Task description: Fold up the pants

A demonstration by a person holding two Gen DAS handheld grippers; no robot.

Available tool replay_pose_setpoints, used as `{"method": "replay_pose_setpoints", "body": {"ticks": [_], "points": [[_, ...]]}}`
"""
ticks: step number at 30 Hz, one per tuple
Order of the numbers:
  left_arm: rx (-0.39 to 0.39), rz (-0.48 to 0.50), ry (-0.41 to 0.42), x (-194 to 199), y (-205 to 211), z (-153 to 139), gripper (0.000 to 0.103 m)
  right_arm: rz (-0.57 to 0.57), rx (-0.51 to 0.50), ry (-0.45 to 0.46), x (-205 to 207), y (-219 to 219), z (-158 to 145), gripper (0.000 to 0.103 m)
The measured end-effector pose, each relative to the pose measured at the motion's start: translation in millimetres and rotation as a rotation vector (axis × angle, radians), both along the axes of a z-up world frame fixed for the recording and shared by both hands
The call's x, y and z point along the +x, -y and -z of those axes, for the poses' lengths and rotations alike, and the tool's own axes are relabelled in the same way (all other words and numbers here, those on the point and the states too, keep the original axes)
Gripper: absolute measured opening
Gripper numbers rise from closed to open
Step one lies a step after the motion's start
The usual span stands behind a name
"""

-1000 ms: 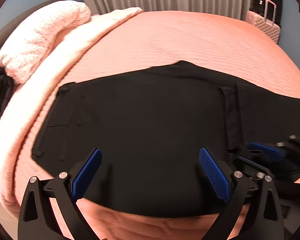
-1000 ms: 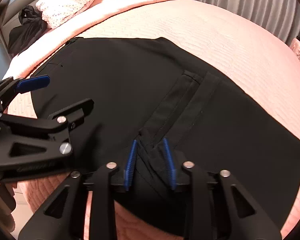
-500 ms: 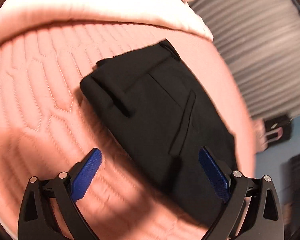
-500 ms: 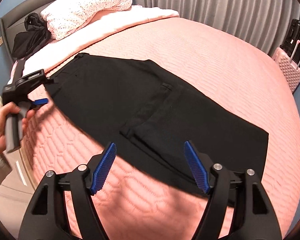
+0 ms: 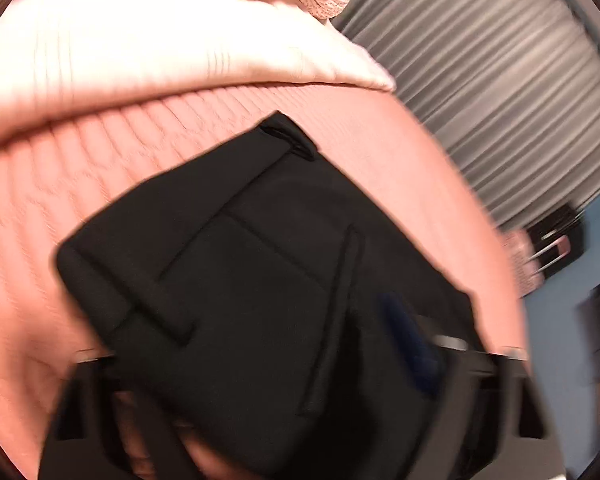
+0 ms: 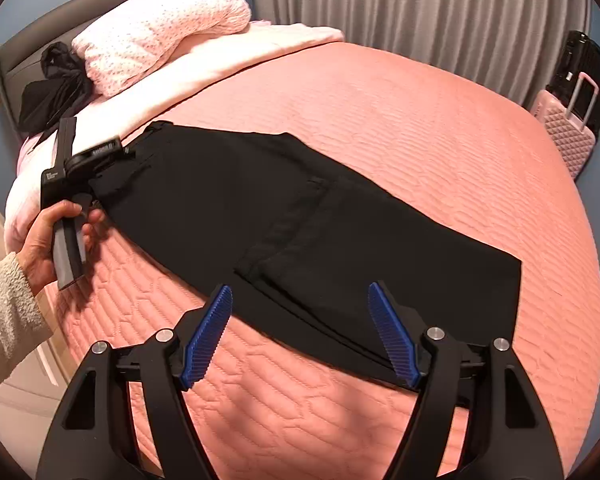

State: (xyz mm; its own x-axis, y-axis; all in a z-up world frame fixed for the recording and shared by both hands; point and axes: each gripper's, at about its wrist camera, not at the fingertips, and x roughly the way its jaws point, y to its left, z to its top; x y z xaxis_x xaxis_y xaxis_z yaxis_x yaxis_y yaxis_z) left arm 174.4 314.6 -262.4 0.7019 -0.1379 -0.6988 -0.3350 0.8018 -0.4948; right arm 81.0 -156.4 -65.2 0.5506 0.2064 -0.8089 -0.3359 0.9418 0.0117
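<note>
Black pants (image 6: 300, 232) lie flat across the pink bed, folded lengthwise, waistband at the left. My right gripper (image 6: 300, 332) is open and empty, raised above the near edge of the pants. My left gripper (image 6: 100, 156) sits at the waistband corner, held by a hand. In the blurred left wrist view the waistband end of the pants (image 5: 260, 280) fills the space between the fingers, and one blue pad (image 5: 408, 344) shows on the right. The jaws stand wide apart, with the cloth over the left one.
A pink quilted bedspread (image 6: 420, 120) covers the bed. A speckled pillow (image 6: 160, 36) and a dark garment (image 6: 52, 88) lie at the head. A pink suitcase (image 6: 568, 128) and grey curtains (image 6: 420, 8) stand beyond the far side.
My right gripper opened, let go of the pants' fold and pulled back and up. My left gripper swung to the waistband end and moved in close over the cloth.
</note>
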Motion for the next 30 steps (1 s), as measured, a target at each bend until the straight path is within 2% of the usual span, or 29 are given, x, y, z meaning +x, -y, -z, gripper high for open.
{"method": "replay_pose_setpoints", "body": {"ticks": [1,3,6,7,9,11,13,15,17,19,22,25,27,30], "points": [[0.014,0.028,0.012,-1,2,-6,0.019,0.012,0.0,0.005,-1,4,-1,0.07],[0.051,0.046,0.043,-4,9,-22,0.016,0.037,0.01,0.017,-4,15,-3,0.07],[0.203,0.126,0.096,5,48,-64,0.014,0.075,0.016,0.032,-7,37,-8,0.07],[0.222,0.148,0.117,7,56,-75,0.013,0.096,0.012,0.043,-9,47,-10,0.07],[0.292,0.226,0.179,4,97,-109,0.01,0.131,0.014,0.052,-10,67,-15,0.07],[0.397,0.33,0.252,1,152,-145,0.009,0.174,0.012,0.071,-13,91,-21,0.07],[0.432,0.447,0.317,-8,207,-169,0.006,0.212,0.006,0.084,-16,114,-26,0.07],[0.42,0.574,0.354,-18,263,-180,0.005,0.271,0.003,0.104,-22,146,-31,0.07],[0.425,0.701,0.343,-27,327,-175,0.003,0.321,0.004,0.113,-28,174,-34,0.07],[0.428,0.795,0.325,-37,377,-156,0.003,0.364,0.0,0.123,-35,199,-35,0.07],[0.337,0.924,0.201,-49,438,-100,0.003,0.436,0.014,0.112,-48,239,-29,0.073],[0.364,1.045,0.053,-73,491,-32,0.006,0.462,-0.001,0.094,-55,260,-19,0.075],[0.44,1.014,0.089,-89,494,-28,0.005,0.466,0.018,0.06,-55,272,-10,0.075],[0.436,0.984,0.14,-100,483,-57,0.006,0.459,0.058,0.032,-51,281,-1,0.075]]}}
